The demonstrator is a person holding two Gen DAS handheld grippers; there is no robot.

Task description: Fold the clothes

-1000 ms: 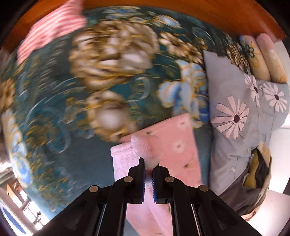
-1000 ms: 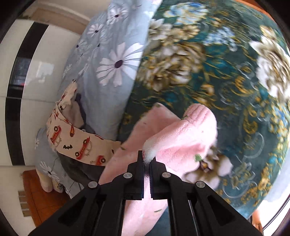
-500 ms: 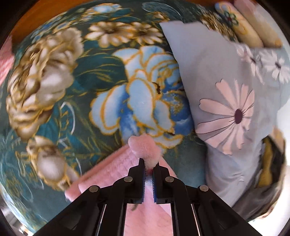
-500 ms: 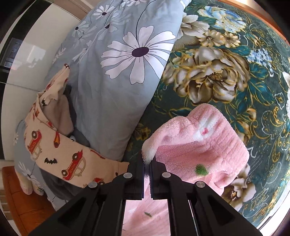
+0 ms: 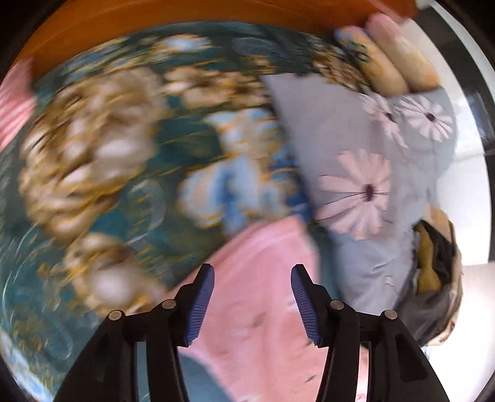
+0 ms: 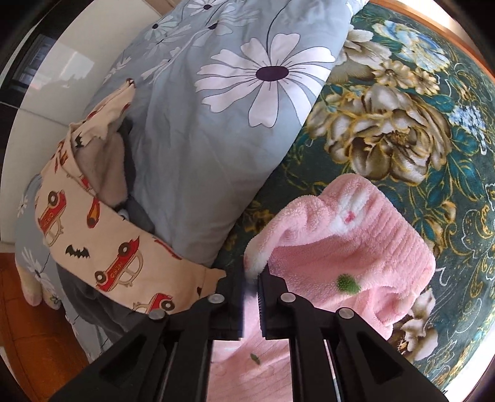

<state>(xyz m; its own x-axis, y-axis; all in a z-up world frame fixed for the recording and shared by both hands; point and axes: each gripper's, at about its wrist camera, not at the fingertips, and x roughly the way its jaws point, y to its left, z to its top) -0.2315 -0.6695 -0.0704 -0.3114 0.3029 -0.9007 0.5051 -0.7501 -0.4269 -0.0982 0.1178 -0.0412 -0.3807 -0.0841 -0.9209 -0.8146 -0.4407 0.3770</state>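
A fluffy pink garment (image 6: 349, 247) lies folded over on the teal flowered bedspread (image 6: 433, 130). My right gripper (image 6: 250, 278) is shut on a white-edged corner of the garment, with the fabric pinched at the fingertips. In the left wrist view, which is blurred, the pink garment (image 5: 263, 293) lies flat below my left gripper (image 5: 252, 275). The left jaws stand wide apart with nothing between them.
A grey pillow with daisy print (image 6: 232, 102) lies beside the garment and also shows in the left wrist view (image 5: 371, 191). A cream car-print cloth (image 6: 102, 247) sits over grey clothes. A pink striped cloth (image 5: 15, 102) lies at the far left, below an orange headboard (image 5: 185, 15).
My left gripper has let go of the pink corner it held and opened wide. The right gripper keeps its hold on its corner and has come closer to the pillow.
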